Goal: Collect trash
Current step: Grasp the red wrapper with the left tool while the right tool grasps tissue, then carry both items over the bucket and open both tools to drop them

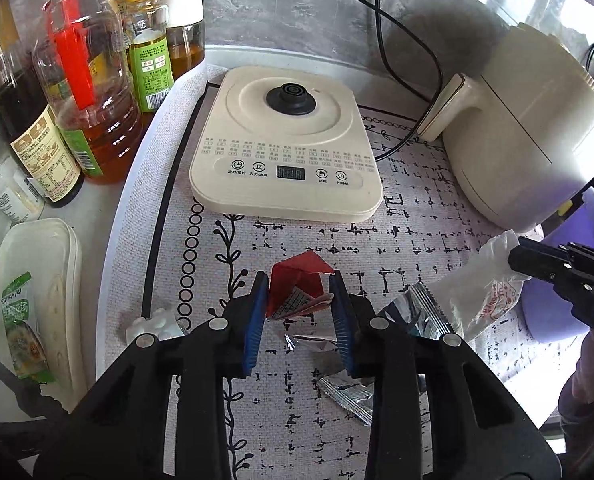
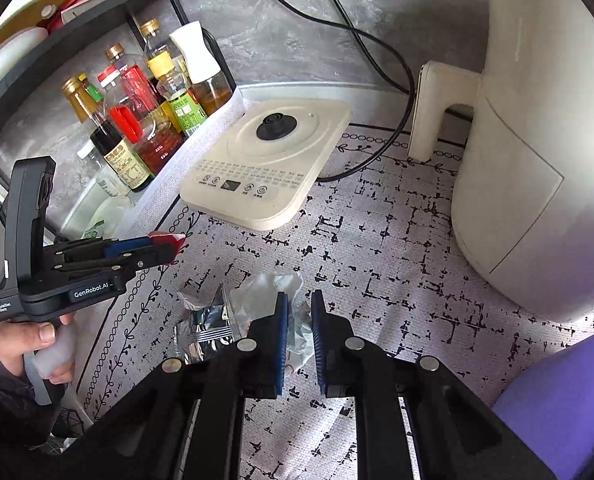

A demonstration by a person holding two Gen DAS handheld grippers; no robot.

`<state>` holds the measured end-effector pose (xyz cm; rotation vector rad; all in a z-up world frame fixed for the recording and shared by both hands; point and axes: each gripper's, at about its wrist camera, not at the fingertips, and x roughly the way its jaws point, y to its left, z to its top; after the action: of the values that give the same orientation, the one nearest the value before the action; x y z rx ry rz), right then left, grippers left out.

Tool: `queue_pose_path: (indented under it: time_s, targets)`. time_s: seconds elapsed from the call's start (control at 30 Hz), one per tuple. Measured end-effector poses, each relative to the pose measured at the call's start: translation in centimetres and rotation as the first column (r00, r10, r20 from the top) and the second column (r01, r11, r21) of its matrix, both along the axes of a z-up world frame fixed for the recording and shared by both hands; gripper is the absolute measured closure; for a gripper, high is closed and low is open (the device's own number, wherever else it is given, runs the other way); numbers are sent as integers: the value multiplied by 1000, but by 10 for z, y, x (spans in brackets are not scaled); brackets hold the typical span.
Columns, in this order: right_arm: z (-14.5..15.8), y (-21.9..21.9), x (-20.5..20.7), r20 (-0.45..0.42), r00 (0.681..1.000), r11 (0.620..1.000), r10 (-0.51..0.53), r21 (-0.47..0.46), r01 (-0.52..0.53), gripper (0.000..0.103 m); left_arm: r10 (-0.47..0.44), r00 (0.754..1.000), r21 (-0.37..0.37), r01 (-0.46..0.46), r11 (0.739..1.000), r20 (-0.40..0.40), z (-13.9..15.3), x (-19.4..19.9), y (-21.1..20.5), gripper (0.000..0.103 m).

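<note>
Left gripper (image 1: 299,300): jaws clamped on red wrapper (image 1: 297,284). Right gripper (image 2: 299,322): jaws clamped on clear plastic bag (image 2: 297,336). Risk: thin film slipping free, dropping onto table (image 2: 397,248).

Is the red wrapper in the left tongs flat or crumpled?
Crumpled. The red wrapper is folded into an angular, creased lump, pinched between the blue pads of the left tongs; its printed underside shows.

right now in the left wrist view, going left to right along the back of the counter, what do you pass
oil bottles → cream hob → black cable → cream air fryer → purple bin
</note>
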<state>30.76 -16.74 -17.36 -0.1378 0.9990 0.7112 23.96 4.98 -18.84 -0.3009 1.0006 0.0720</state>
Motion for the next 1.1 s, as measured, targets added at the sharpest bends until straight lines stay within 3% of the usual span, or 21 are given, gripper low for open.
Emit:
queue_pose_path:
  time_s: [0.33, 0.57, 0.77, 1.0, 1.1]
  targets:
    - [63, -25, -29, 106, 994, 996, -32, 91, 22, 91, -33, 991, 17, 31, 999, 126, 62, -26, -16, 72]
    - [102, -65, -49, 196, 971, 985, -137, 133, 112, 91, -86, 979, 15, 85, 996, 186, 87, -38, -38, 72]
    - [129, -125, -55, 254, 928, 957, -273, 170, 235, 90, -157, 966, 13, 157, 987, 206, 97, -28, -71, 72]
    - [145, -209, -56, 286, 846, 891, -450, 210, 403, 90, -257, 937, 22, 259, 966, 238, 110, -13, -126, 72]
    - [144, -235, -54, 305, 820, 875, -484, 193, 445, 85, -284, 926, 20, 288, 957, 248, 113, -7, -147, 72]
